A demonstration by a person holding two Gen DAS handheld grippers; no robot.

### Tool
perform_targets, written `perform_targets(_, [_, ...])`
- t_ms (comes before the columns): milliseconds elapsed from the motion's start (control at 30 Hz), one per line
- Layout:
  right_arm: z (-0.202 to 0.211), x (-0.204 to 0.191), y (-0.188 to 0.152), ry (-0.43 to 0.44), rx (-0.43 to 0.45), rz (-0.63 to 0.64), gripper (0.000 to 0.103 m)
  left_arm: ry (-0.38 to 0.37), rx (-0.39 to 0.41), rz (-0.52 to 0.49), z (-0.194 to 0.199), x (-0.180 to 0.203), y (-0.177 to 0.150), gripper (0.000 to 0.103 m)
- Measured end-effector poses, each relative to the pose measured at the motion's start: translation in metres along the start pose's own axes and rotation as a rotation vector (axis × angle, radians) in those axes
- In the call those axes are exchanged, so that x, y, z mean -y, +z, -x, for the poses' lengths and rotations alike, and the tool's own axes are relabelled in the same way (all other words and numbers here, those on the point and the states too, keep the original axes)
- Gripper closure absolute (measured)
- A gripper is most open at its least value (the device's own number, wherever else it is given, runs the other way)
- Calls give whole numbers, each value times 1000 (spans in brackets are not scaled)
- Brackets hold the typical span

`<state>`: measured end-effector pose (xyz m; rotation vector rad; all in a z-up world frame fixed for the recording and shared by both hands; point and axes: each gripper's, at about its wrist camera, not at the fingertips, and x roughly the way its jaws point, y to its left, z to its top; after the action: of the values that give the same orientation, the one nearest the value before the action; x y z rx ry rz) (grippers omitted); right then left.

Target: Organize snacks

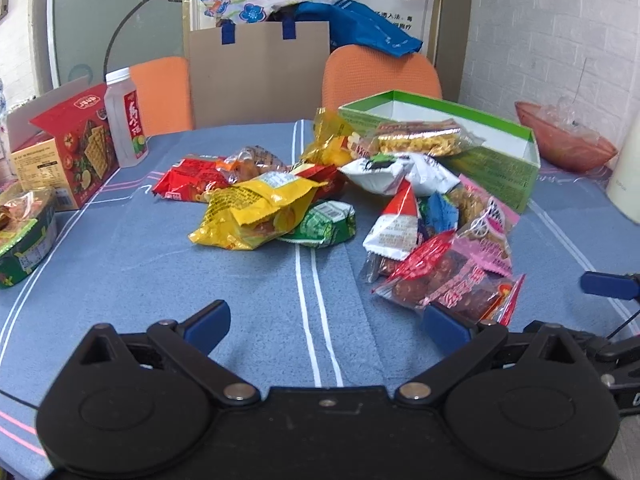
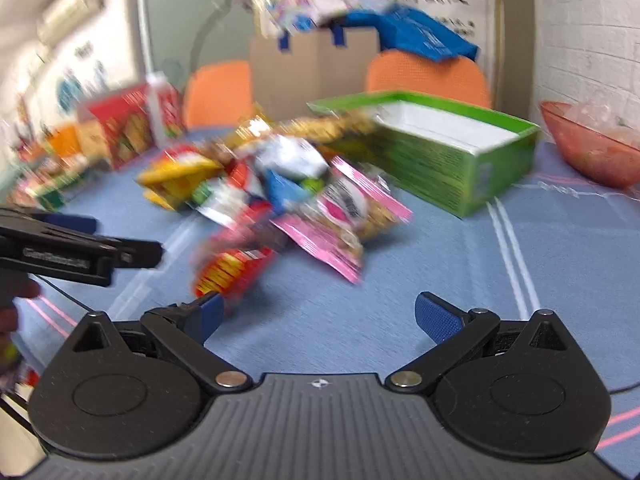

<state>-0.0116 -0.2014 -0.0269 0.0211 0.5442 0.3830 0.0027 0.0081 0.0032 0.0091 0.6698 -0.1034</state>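
Loose pile of crinkly foil snack packets (image 1: 320, 200) mid blue-clothed tabletop (image 1: 140, 272), open green cardboard box (image 1: 500, 152) far right. Light, soft, slippery, contents crushable; pinch sealed edges. Left gripper (image 1: 326, 326) and right gripper (image 2: 318, 318) fingers spread, empty.

both cameras sit low over the blue tablecloth (image 1: 120, 248), looking forward along their own open fingers toward the far wall. the left wrist view faces the snack pile (image 1: 340, 208) straight on, close. the right wrist view, blurred, looks from further right. both share the pile (image 2: 280, 208), the green box (image 1: 460, 148) (image 2: 440, 160) and the orange chairs (image 1: 380, 76) (image 2: 424, 76).
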Motion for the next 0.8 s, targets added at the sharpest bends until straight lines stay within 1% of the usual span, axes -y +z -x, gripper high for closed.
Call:
perform_targets(33, [2, 0, -1, 46, 43, -1, 0, -29, 7, 7, 1, -3, 2, 0])
perform_targets(67, [2, 0, -2, 82, 64, -3, 0, -67, 13, 10, 1, -5, 5, 0])
perform_targets(133, [-3, -5, -2, 130, 25, -1, 0, -177, 2, 13, -3, -9, 10, 0])
perform_targets(200, [-10, -11, -3, 184, -5, 14, 0, -325, -39, 22, -13, -9, 16, 0])
perform_targets(267, [-16, -17, -5, 198, -31, 14, 0, -438, -96, 55, -28, -7, 20, 0])
perform_targets(300, [-20, -20, -6, 188, -48, 9, 0, -473, -122, 67, -36, -5, 22, 0])
perform_targets(333, [-23, -21, -5, 170, -64, 6, 0, -484, -143, 72, -43, -2, 24, 0])
perform_targets(400, [-26, -22, -5, 153, -68, 3, 0, -463, -166, 65, -55, 3, 26, 0])
perform_targets(467, [-29, -22, -4, 167, -68, 5, 0, -455, -177, 67, -64, 6, 30, 0])
perform_targets(533, [-33, -23, -2, 174, -67, 4, 0, -468, -202, 84, -75, 5, 33, 0])
perform_targets(633, [-40, -21, 0, 173, -70, -11, 0, -485, -217, 76, -80, 8, 34, 0])
perform_targets(667, [-41, -20, 0, 167, -74, -14, 4, -496, -231, 78, -83, 8, 31, 0])
perform_targets(733, [-40, -17, -1, 157, -66, -9, 5, -507, -215, 57, -81, 11, 27, 0])
perform_targets(800, [-36, -13, -3, 162, -67, -12, 5, -534, -222, 60, -79, 13, 24, 0])
